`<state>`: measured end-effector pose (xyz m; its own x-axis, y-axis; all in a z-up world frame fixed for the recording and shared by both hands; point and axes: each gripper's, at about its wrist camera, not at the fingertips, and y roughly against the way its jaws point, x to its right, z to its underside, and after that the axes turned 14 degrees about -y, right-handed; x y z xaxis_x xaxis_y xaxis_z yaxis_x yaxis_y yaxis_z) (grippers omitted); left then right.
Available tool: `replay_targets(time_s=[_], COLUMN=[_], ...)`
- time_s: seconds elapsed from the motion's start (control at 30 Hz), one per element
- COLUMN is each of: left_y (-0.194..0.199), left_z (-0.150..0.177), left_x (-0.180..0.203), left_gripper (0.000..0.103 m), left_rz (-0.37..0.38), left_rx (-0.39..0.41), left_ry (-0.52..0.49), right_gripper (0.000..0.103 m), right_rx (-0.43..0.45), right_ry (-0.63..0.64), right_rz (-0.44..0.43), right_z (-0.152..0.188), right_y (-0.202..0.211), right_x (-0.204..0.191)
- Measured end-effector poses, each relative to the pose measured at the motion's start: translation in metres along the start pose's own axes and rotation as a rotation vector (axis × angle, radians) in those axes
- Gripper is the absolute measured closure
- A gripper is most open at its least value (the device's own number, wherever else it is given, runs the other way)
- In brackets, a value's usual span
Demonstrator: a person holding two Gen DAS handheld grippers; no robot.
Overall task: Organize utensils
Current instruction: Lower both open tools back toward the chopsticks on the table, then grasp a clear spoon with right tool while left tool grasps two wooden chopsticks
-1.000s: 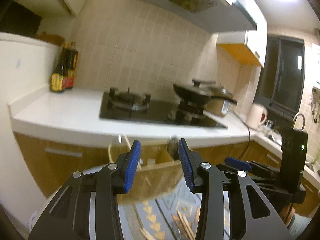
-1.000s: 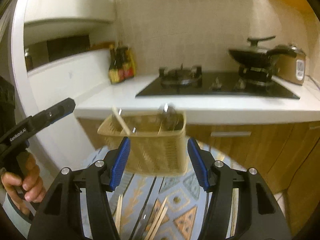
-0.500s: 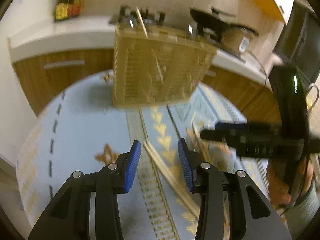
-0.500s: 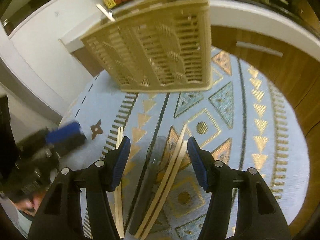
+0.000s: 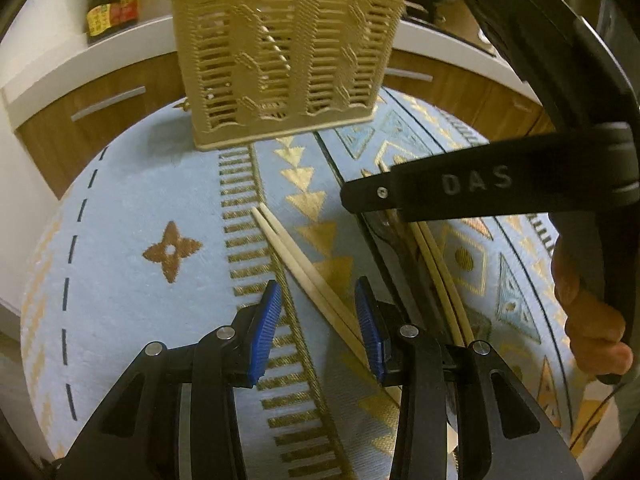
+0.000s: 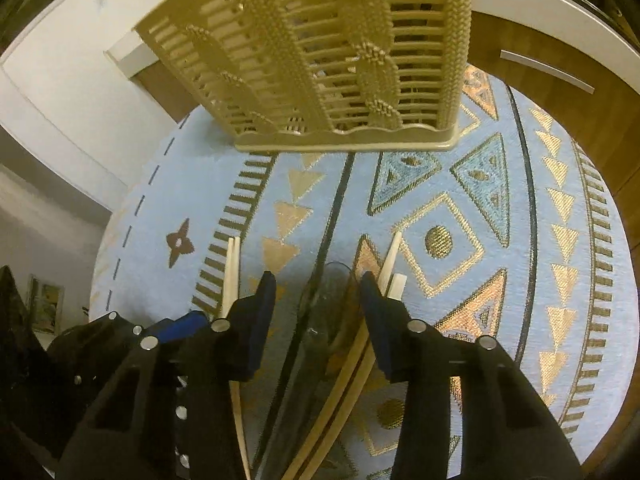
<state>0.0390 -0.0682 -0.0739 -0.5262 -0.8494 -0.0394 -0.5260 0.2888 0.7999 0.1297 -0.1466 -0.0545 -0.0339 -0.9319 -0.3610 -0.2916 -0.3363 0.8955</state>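
Observation:
A tan slotted utensil basket (image 5: pixel 280 56) stands at the far end of a round table with a blue patterned cloth (image 5: pixel 132 200); it also shows in the right wrist view (image 6: pixel 328 60). My left gripper (image 5: pixel 318 312) is open, low over a pair of wooden chopsticks (image 5: pixel 296 264) that lies between its fingers. My right gripper (image 6: pixel 318 300) is open over a clear plastic spoon (image 6: pixel 328 308), with a second chopstick pair (image 6: pixel 384 276) by its right finger. The first pair shows at the left in the right wrist view (image 6: pixel 232 268).
The right gripper's black body (image 5: pixel 500 188) crosses the left wrist view, over the spoon and second chopstick pair. Wooden cabinets (image 5: pixel 100 96) and a white counter with sauce bottles (image 5: pixel 112 0) stand behind the table. The left gripper's body (image 6: pixel 100 360) sits at the lower left.
Both grippers have tilted down from the kitchen wall to the table and dropped low over the utensils. Both stayed open.

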Motion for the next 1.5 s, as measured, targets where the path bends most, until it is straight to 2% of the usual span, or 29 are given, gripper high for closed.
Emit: replay_targets(time_s=[0.23, 0.4, 0.6, 0.7, 0.77, 0.93, 1.0, 1.03, 1.13, 1.17, 1.27, 1.37, 1.5], left_y=[0.001, 0.006, 0.015, 0.016, 0.016, 0.009, 0.009, 0.008, 0.003, 0.003, 0.006, 0.01, 0.012], left_z=[0.003, 0.008, 0.02, 0.022, 0.02, 0.01, 0.008, 0.005, 0.001, 0.002, 0.004, 0.008, 0.012], left_x=[0.018, 0.018, 0.001, -0.014, -0.028, -0.051, -0.049, -0.048, -0.038, -0.036, -0.026, -0.017, -0.012], left_gripper=[0.065, 0.069, 0.071, 0.069, 0.069, 0.07, 0.07, 0.07, 0.075, 0.08, 0.083, 0.087, 0.086], left_rz=[-0.085, -0.078, -0.038, -0.039, -0.002, 0.015, 0.012, 0.005, -0.038, -0.043, -0.057, 0.006, 0.04], left_rx=[-0.044, -0.069, -0.092, -0.105, -0.109, -0.131, -0.15, -0.162, -0.188, -0.183, -0.166, -0.133, -0.154], left_ry=[-0.105, -0.147, -0.171, -0.158, -0.12, -0.018, -0.009, -0.016, -0.09, -0.109, -0.181, -0.271, -0.336], right_gripper=[0.066, 0.066, 0.066, 0.066, 0.065, 0.065, 0.067, 0.073, 0.073, 0.073, 0.073, 0.073, 0.074], right_rx=[-0.013, -0.025, -0.042, -0.047, -0.048, -0.049, -0.048, -0.046, -0.057, -0.055, -0.047, -0.062, -0.085], right_ry=[0.028, 0.058, 0.071, 0.078, 0.094, 0.148, 0.171, 0.18, 0.178, 0.182, 0.186, 0.178, 0.185], right_rz=[0.032, 0.069, 0.101, 0.121, 0.149, 0.224, 0.245, 0.247, 0.218, 0.214, 0.188, 0.147, 0.117], right_z=[0.006, 0.01, 0.013, 0.013, 0.014, 0.017, 0.02, 0.021, 0.026, 0.027, 0.033, 0.039, 0.045], right_y=[-0.005, -0.006, -0.011, -0.013, -0.017, -0.028, -0.031, -0.032, -0.032, -0.032, -0.03, -0.026, -0.024], right_x=[-0.006, -0.012, -0.02, -0.023, -0.029, -0.046, -0.052, -0.054, -0.055, -0.055, -0.051, -0.043, -0.039])
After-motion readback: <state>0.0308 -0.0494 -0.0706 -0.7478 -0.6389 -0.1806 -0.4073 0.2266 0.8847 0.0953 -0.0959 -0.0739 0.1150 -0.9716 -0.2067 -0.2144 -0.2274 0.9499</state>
